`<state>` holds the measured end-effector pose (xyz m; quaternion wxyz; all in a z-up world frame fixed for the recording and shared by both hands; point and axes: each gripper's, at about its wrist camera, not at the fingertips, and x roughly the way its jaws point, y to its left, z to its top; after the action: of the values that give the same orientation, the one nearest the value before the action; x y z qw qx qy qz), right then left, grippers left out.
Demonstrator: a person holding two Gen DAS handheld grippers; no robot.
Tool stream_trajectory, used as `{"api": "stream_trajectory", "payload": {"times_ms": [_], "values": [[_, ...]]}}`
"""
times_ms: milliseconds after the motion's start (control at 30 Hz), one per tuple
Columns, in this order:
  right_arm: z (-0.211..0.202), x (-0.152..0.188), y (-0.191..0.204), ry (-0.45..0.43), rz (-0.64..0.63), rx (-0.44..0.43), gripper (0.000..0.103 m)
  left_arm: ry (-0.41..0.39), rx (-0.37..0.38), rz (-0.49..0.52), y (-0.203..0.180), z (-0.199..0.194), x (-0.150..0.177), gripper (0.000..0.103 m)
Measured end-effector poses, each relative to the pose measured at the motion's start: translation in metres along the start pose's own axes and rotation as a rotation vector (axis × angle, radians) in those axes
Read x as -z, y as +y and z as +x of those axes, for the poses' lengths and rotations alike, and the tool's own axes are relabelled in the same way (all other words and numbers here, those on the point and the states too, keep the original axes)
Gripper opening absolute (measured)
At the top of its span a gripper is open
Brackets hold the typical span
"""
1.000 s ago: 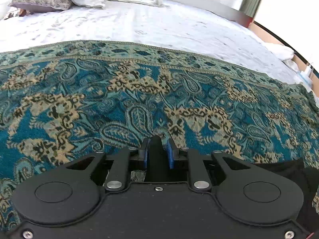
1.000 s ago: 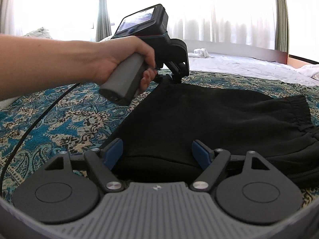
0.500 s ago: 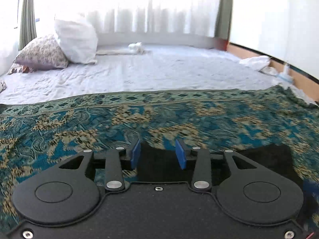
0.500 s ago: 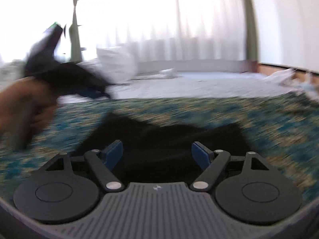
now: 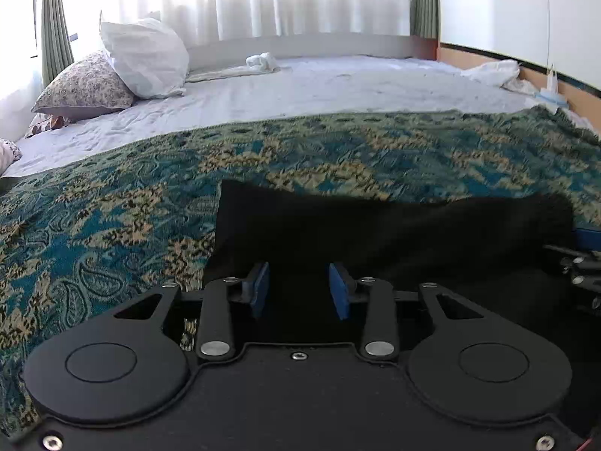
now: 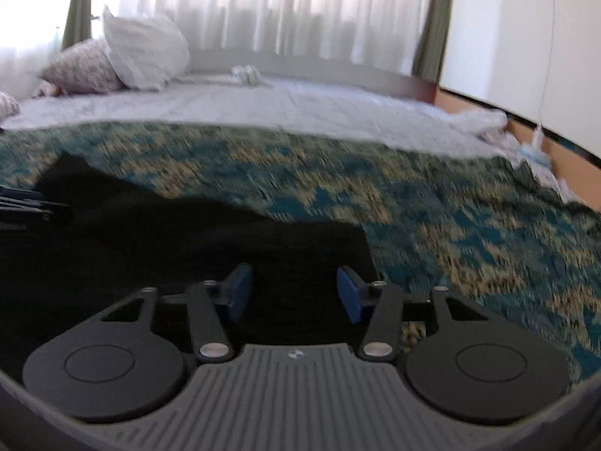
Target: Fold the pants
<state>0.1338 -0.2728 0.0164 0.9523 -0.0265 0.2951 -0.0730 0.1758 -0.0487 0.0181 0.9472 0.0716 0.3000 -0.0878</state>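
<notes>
Paisley bedspread (image 5: 112, 206), sharp leftward, blurred rightward

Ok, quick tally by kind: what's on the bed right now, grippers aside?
Black pants: 1
Patterned teal blanket: 1
Pillows: 2, white and floral
Rolled white cloth near the far edge: 1
Total: 5
</notes>
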Motion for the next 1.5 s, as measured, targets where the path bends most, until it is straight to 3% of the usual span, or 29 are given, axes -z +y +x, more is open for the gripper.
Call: {"api": "stream_trajectory", "payload": {"times_ms": [233, 467, 567, 633, 767, 833, 900, 1133, 1500], "values": [[0.011, 0.003, -0.022, 0.045, 0.126, -0.061, 0.074, -0.015, -0.013, 0.042, -0.003, 0.007, 0.006, 0.036], [0.013, 0.003, -0.018, 0.044, 0.116, -0.057, 0.077, -0.031, -0.013, 0.04, -0.003, 0.006, 0.009, 0.037], [0.012, -0.001, -0.021, 0.055, 0.128, -0.079, 0.08, -0.016, -0.01, 0.045, -0.004, 0.003, 0.005, 0.046], [0.002, -0.004, -0.023, 0.047, 0.13, -0.074, 0.08, 0.0, 0.0, 0.041, -0.003, -0.006, 0.002, 0.06], [-0.033, 0.001, -0.019, -0.019, 0.091, -0.072, 0.082, -0.027, 0.021, 0.035, -0.004, -0.041, 0.008, 0.071], [-0.054, 0.008, -0.015, -0.057, 0.067, -0.081, 0.084, -0.042, 0.012, 0.026, -0.006, -0.058, 0.013, 0.084], [-0.073, 0.017, -0.012, -0.09, 0.061, -0.089, 0.086, -0.059, 0.017, -0.001, -0.006, -0.077, 0.02, 0.089], [-0.115, 0.054, 0.004, -0.128, 0.066, -0.118, 0.092, -0.028, 0.041, -0.101, -0.006, -0.118, 0.055, 0.096], [-0.125, 0.087, 0.019, -0.096, -0.003, -0.122, 0.103, -0.013, -0.015, -0.114, -0.019, -0.149, 0.104, 0.102]]}}
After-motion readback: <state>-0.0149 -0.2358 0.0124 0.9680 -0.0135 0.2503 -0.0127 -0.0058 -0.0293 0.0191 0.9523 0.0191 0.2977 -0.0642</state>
